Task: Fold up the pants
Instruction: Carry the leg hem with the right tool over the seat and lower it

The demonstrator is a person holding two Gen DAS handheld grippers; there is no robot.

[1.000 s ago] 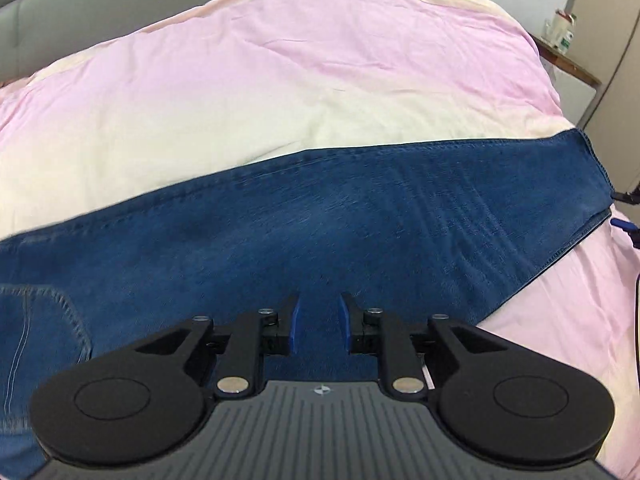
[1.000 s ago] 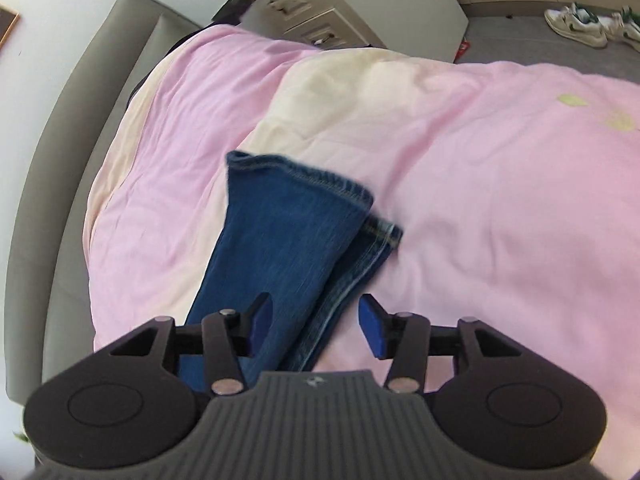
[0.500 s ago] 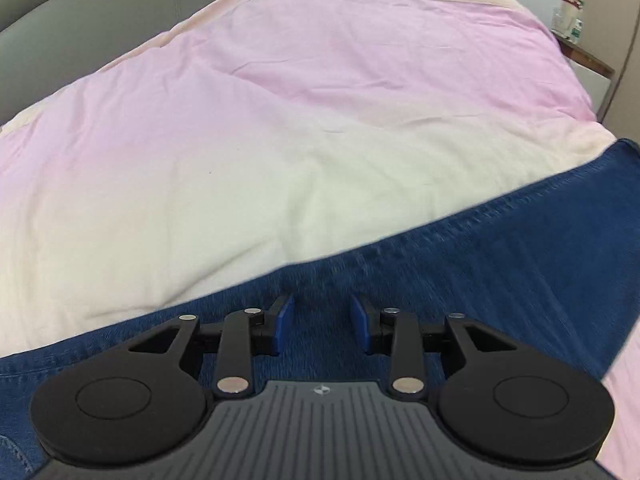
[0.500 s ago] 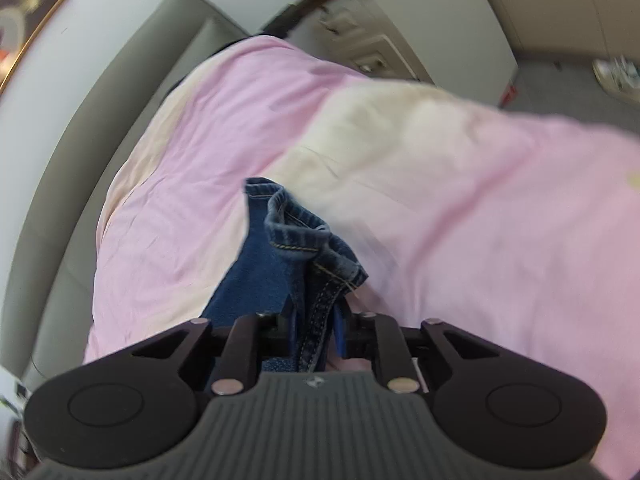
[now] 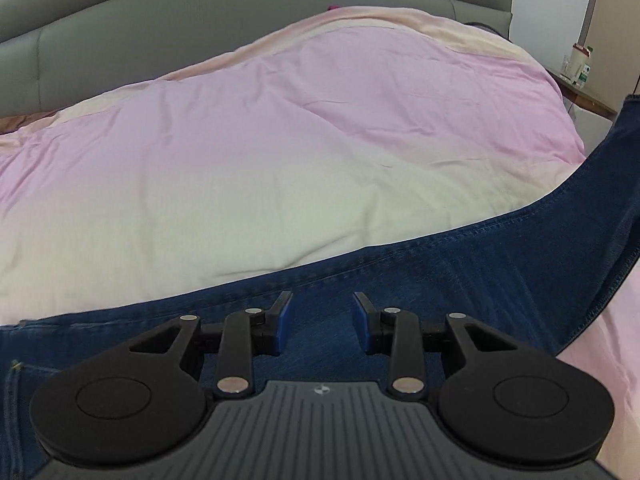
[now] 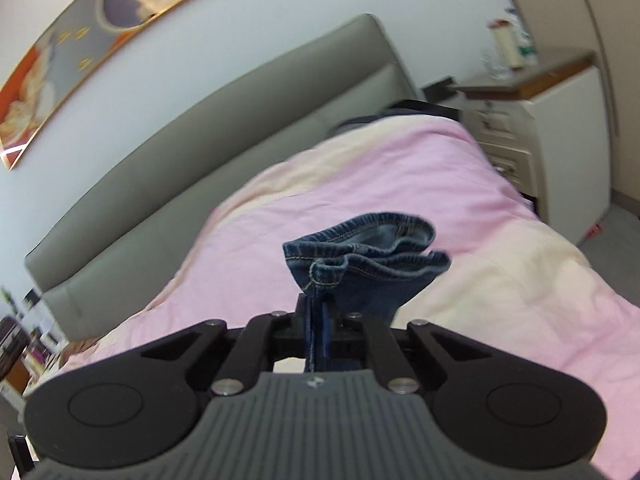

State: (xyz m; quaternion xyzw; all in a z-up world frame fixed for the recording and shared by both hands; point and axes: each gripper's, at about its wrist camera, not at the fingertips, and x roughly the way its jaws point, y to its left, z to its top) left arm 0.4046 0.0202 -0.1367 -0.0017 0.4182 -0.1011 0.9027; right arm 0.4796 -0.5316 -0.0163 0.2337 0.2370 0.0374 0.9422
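Dark blue jeans lie across a pink and cream duvet on a bed. In the left wrist view their leg rises off the bed toward the upper right edge. My left gripper hovers over the denim with its blue pads apart and nothing between them. In the right wrist view my right gripper is shut on the jeans' leg ends, and the hems bunch up above the fingers, lifted clear of the duvet.
A grey padded headboard runs along the far side of the bed. A white nightstand with bottles on top stands at the bed's right. A framed picture hangs on the wall above the headboard.
My right gripper closed on the leg ends and lifted them high off the bed, rolling as it rose. My left gripper's pads spread wider and it shifted over the jeans' far edge.
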